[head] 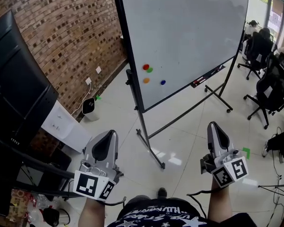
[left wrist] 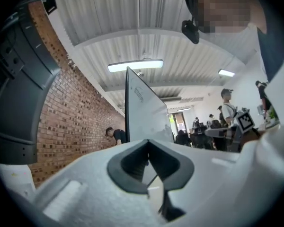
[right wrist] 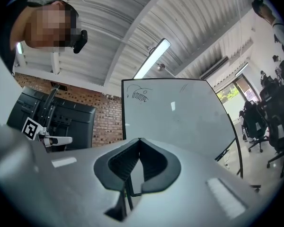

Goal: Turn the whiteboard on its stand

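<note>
With left tongs [head: 110, 135] and right tongs [head: 213, 126] closed and empty, I'm short of the whiteboard [head: 189, 37], probably poised to push it.

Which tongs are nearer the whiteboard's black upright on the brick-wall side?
Left. The left tongs sit just left of that upright, short of it; the right tongs are farther off to its right, facing the whiteboard. Neither touches it.
</note>
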### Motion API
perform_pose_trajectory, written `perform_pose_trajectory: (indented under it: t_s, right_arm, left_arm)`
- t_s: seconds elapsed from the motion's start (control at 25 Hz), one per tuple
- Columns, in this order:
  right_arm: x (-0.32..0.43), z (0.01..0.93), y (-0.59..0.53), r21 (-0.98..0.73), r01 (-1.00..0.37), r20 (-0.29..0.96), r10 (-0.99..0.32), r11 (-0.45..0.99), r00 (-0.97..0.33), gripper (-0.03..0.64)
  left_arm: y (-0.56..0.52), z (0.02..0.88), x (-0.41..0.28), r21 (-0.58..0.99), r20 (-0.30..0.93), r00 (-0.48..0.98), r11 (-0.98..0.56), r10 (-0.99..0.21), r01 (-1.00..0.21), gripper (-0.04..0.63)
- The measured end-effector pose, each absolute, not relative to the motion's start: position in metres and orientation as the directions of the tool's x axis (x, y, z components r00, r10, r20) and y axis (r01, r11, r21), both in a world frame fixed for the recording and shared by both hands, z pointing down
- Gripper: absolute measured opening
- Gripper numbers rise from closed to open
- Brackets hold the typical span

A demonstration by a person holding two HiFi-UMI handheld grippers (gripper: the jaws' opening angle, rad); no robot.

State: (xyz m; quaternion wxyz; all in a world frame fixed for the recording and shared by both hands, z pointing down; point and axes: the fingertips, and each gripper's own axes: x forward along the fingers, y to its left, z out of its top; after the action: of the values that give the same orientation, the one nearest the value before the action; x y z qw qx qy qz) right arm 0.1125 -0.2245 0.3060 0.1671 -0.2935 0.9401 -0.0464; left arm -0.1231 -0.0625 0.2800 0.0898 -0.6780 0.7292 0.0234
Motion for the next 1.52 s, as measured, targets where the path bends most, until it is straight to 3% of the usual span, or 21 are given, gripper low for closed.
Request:
perform_pose_trajectory:
  t_s: [0.8, 1.16, 1.24, 1.52]
  right_arm:
    - [0.038, 0.284, -0.237, -0.050, -0.615, -0.280, -0.602, 0.787, -0.748, 0.008]
    - [-0.021, 0.280, -0.260, -0.049, -0.636, -0.253, -0.626, 0.770, -0.738, 0.008]
    - [-0.030, 0.280, -0.263, -0.050, -0.635, -0.243, -0.626, 0.771, -0.741, 0.008]
    - [-0.044, 0.287, -0.271, -0.069, -0.640, -0.221, -0.637, 0.766, -0.739, 0.008]
  left_arm:
    - [-0.171, 0.270, -0.165, -0.066, -0.146, 0.132, -0.124, -0.980, -0.990, 0.006]
    - [-0.211, 0.271, -0.192, -0.068, -0.133, 0.142, -0.134, -0.981, -0.989, 0.006]
    - [-0.219, 0.276, -0.195, -0.065, -0.113, 0.157, -0.151, -0.981, -0.986, 0.054]
    - [-0.244, 0.282, -0.203, -0.058, -0.088, 0.190, -0.185, -0.978, -0.981, 0.111]
